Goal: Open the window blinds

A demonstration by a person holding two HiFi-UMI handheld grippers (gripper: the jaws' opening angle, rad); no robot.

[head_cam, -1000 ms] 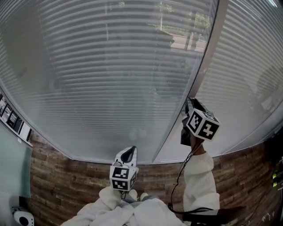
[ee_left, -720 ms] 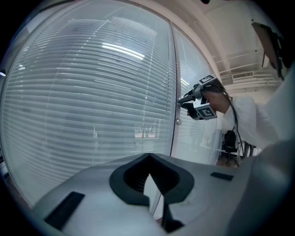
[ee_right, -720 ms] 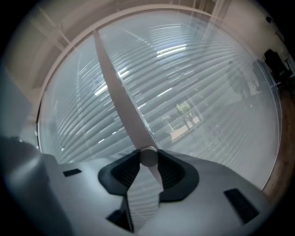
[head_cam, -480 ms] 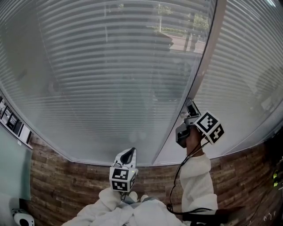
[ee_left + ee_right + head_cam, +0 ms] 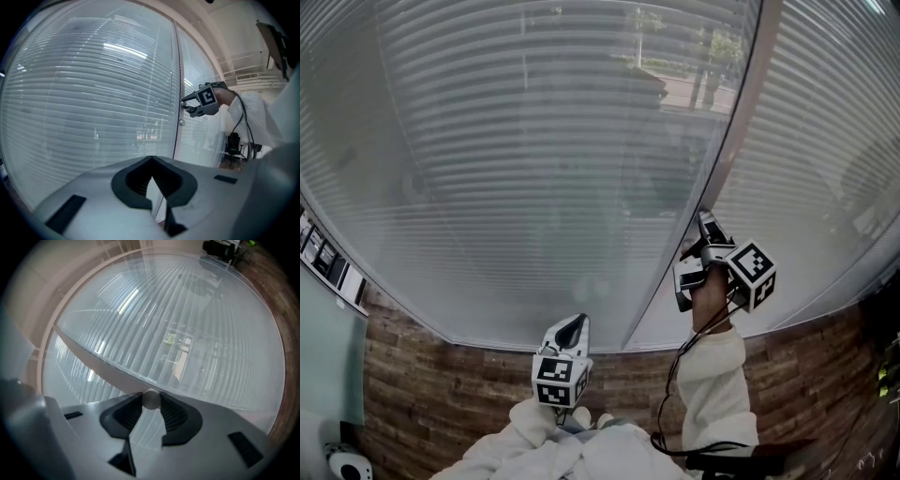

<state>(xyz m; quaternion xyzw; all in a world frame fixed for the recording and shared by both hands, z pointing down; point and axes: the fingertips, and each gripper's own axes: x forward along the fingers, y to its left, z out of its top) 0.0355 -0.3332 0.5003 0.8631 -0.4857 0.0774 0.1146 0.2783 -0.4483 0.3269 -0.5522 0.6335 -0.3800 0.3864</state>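
Note:
The window blinds [image 5: 534,141] are horizontal slats behind glass, and a little of the street shows through them. A narrow upright frame [image 5: 733,141] splits them into two panes. My right gripper [image 5: 701,223] reaches level to this frame and is shut on a small round white knob [image 5: 151,399], which sits between its dark pads [image 5: 126,411]. From the left gripper view the right gripper [image 5: 184,104] touches the frame [image 5: 177,70]. My left gripper [image 5: 574,323] hangs low in front of the left pane, shut and holding nothing.
Brown wood planking [image 5: 441,394] runs below the panes. A second small knob [image 5: 181,123] sits on the frame just under the right gripper. An office chair [image 5: 232,143] stands off to the right. Wall panels [image 5: 323,253] line the left edge.
The right gripper has rolled about its own axis while staying on the knob, so its marker cube swung down and to the right. The left gripper has not moved. The slats look much the same.

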